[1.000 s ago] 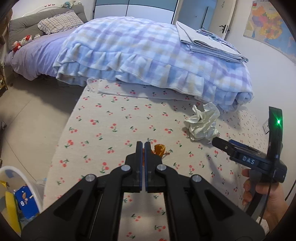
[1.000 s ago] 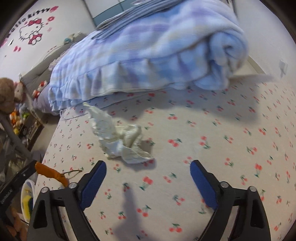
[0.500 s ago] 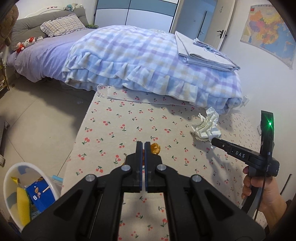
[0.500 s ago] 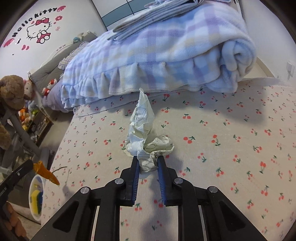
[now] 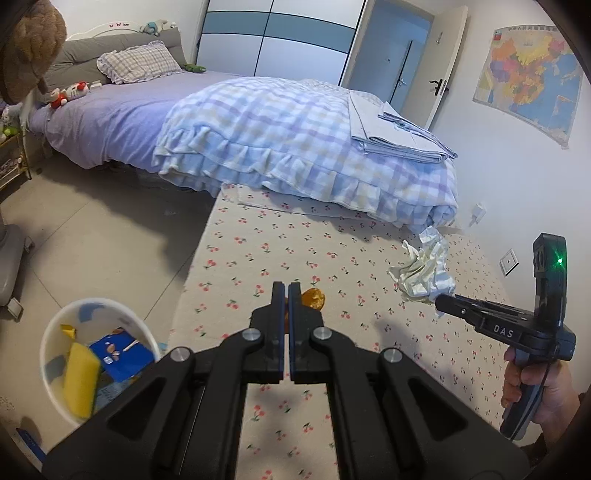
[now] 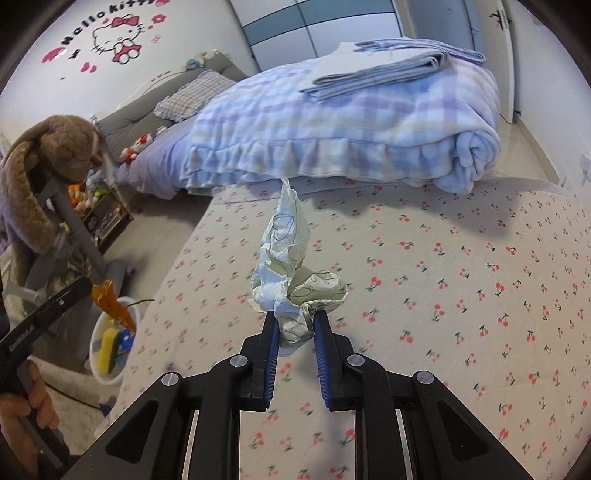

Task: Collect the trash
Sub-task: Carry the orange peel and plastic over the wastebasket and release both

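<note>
Above the cherry-print mattress (image 6: 461, 295) | crumpled paper (image 6: 295, 273) clamped in right hand-held gripper (image 6: 294, 325), orange wrapper (image 5: 313, 297) pinched in left hand-held gripper (image 5: 286, 291) | both best carried left, released over bin (image 5: 55, 369).

Setting: a bedroom in a home, most likely a child's. Evidence:
- Bed (image 5: 122, 110) with lilac sheet at far left; grey headboard (image 5: 110, 55), checked frilled pillow (image 5: 136, 66), small plush toys (image 5: 70, 92) near the pillow.
- Checked blue-and-lilac quilt (image 5: 295, 147) bundled in the middle, folded sheets (image 5: 395, 133) on top.
- Cherry-print mattress cover (image 5: 332, 266) in the near field.
- Hello Kitty wall decal (image 6: 114, 33) above the headboard.
- Brown plush rabbit (image 6: 48, 162) at left.
- Sliding-door wardrobe (image 5: 273, 40) on the far wall; room door with lever handle (image 5: 439, 83) at far right.
- Wall map (image 5: 528, 81) at right, wall socket (image 5: 509, 261) below it.
- Tiled floor (image 5: 92, 229); white waste bin (image 5: 51, 391) with wrappers, near left.
</note>
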`<action>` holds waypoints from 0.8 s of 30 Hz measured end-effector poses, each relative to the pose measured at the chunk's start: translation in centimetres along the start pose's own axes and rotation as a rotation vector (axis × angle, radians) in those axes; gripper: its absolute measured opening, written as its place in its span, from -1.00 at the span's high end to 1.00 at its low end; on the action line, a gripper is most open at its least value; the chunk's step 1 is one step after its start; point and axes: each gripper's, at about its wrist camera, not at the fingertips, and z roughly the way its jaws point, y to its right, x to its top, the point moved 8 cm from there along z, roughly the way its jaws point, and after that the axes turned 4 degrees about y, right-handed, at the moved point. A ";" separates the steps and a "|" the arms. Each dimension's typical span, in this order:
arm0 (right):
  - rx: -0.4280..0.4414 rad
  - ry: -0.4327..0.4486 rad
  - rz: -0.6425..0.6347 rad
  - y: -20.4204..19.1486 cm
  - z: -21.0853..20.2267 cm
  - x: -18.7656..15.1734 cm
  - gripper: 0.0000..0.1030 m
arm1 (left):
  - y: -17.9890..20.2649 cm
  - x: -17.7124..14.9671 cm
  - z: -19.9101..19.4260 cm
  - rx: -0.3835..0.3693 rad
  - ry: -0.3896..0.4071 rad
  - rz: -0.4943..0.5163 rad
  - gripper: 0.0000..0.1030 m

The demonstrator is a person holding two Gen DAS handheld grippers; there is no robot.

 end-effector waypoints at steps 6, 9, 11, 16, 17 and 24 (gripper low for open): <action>0.068 -0.011 -0.044 -3.5 -1.4 -1.3 0.62 | -3.2 -0.6 -2.3 0.039 0.006 -0.023 0.97; 0.091 -0.019 -0.069 -5.5 -1.4 -1.6 0.62 | -5.5 -1.0 -3.3 0.069 0.011 -0.039 0.97; 0.109 -0.026 -0.084 -6.8 -1.1 -1.8 0.62 | -7.2 -1.4 -3.9 0.091 0.011 -0.054 0.97; 0.146 -0.055 -0.122 -10.5 0.2 -2.6 0.62 | -11.3 -2.1 -5.2 0.143 0.010 -0.100 0.97; 0.151 -0.059 -0.128 -11.0 0.5 -2.7 0.62 | -12.0 -2.3 -5.4 0.150 0.009 -0.110 0.97; 0.206 -0.094 -0.182 -16.8 2.9 -3.7 0.62 | -16.2 -3.2 -5.8 0.200 -0.008 -0.161 0.97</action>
